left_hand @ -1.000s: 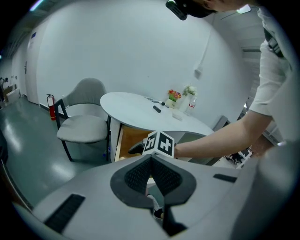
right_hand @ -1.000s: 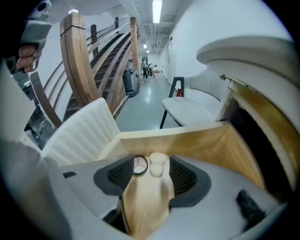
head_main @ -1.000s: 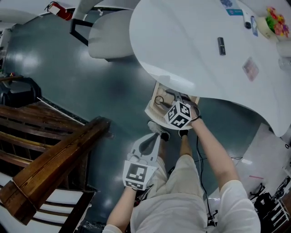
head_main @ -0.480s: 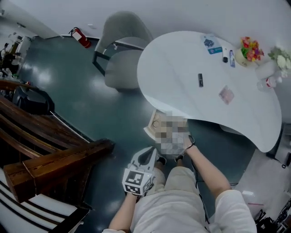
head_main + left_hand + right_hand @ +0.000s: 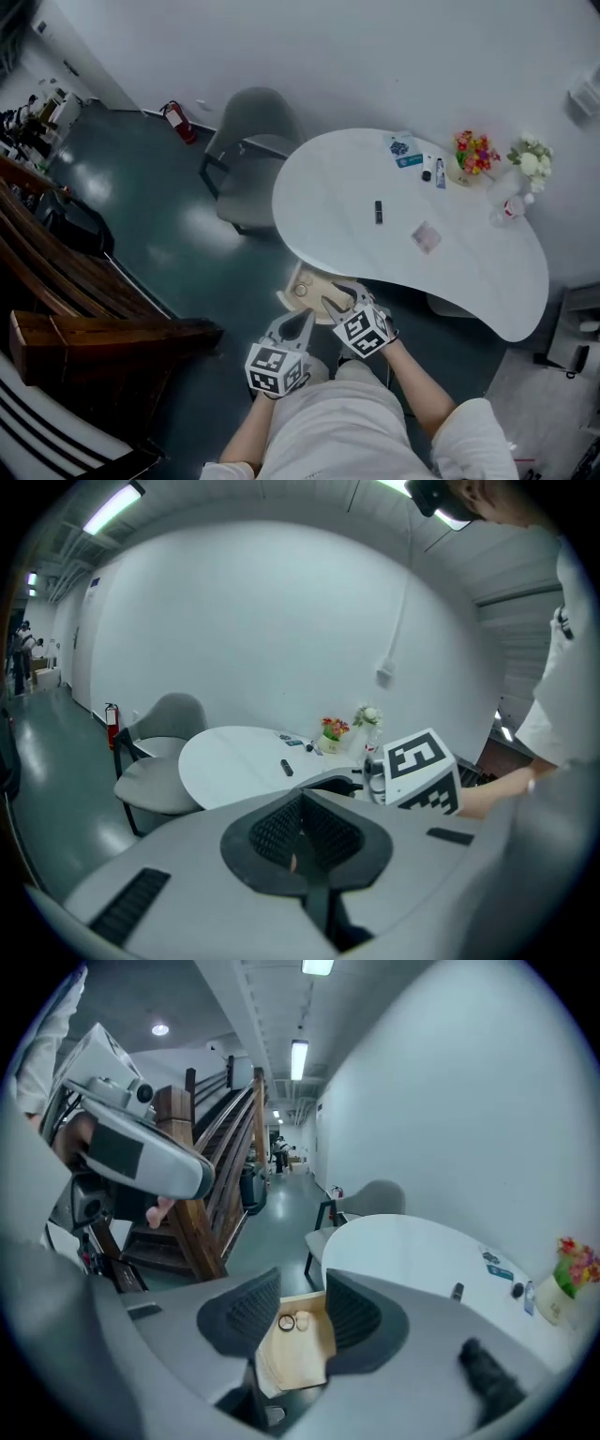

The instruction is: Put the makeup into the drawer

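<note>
Left gripper [image 5: 300, 832]: jaws shut together, nothing held. Right gripper [image 5: 302, 1314]: jaws apart, just been closing, nothing between them. Through the gap we see the open wooden drawer [image 5: 295, 1356] well below, with two small round items [image 5: 287, 1322] inside. A dark makeup tube [image 5: 379, 212] lies on the white table [image 5: 328, 197], well apart from the drawer and both grippers.

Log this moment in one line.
left claw shut | right claw open, just been closing, nothing between | drawer open | dark tube on table
</note>
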